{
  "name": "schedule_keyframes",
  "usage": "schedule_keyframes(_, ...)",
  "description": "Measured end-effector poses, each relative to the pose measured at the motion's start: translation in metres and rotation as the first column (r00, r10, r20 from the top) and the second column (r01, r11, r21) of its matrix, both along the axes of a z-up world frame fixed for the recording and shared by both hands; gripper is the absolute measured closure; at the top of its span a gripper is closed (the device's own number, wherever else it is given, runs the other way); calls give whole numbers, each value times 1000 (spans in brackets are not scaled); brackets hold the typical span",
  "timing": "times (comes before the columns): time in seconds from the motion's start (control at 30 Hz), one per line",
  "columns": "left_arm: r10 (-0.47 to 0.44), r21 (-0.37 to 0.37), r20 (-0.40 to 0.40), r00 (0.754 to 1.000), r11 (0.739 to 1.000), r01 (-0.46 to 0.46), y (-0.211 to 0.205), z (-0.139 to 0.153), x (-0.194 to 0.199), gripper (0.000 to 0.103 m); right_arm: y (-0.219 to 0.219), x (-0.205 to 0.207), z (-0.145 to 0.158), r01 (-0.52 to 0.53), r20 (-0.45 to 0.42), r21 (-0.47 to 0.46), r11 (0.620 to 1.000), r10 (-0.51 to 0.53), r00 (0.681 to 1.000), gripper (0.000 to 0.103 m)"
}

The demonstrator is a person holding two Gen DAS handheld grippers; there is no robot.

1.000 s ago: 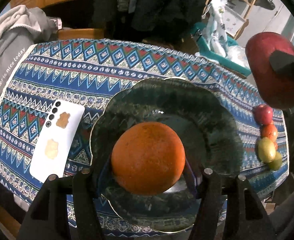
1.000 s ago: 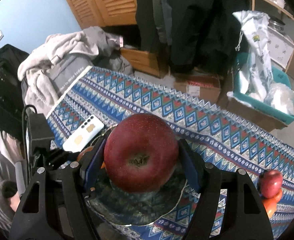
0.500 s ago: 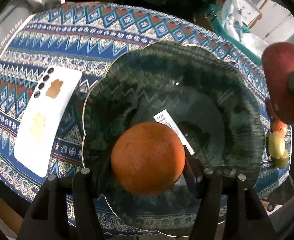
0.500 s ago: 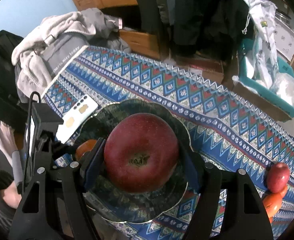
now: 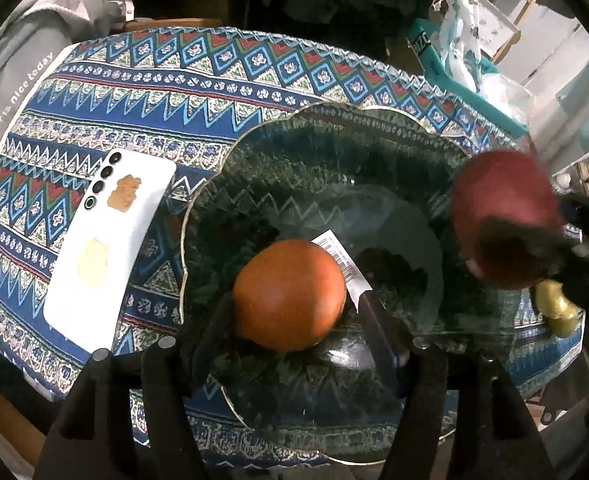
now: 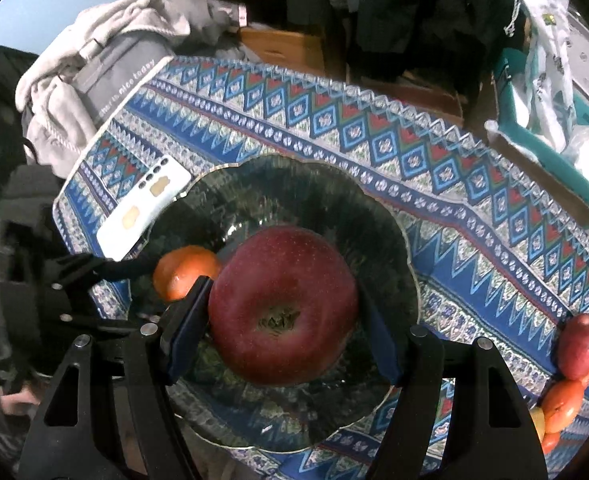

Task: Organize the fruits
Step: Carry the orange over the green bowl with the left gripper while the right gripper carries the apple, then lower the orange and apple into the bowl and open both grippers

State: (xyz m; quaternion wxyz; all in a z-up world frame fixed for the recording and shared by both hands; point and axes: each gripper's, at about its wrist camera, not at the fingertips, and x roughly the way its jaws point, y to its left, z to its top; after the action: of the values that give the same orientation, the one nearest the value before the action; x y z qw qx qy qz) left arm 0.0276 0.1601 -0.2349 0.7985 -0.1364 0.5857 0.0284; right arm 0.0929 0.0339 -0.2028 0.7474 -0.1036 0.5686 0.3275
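Orange (image 5: 288,294) in bowl (image 5: 334,140) (jaws opening), left tool (image 5: 294,320) astride, right tool (image 6: 282,312) gripping apple (image 6: 282,312)

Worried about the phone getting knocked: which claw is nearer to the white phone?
Left. The left claw sits beside the white phone, opening around the orange; the right claw holds the apple farther away.

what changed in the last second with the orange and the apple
The left tongs are opening and the orange now sits in the glass bowl. The right tongs, gripping the red apple, came down over the bowl. Phone and the other fruits stayed put.
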Motion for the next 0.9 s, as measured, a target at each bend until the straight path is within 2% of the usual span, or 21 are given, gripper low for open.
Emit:
schedule_keyframes(0.23,2,5,15,1000,1000,-3,-1,7,-4,35,6,-5,-24,-30,-35,-50,998,28,999,31)
schedule_keyframes(0.47,8,12,12,1000,1000,-8,1,8,-6,35,0,-4,-43,-14,-90,-96,995,5,996,30)
schedule_keyframes(0.63,-4,28,28,1000,1000,4,-3,14,-7,35,-2,-1,-26,10,-77,-26,1000,-12,997,31)
schedule_keyframes(0.9,-10,58,75,997,998,6,-6,33,-11,35,-9,0,6,58,-9,11,998,-58,998,31)
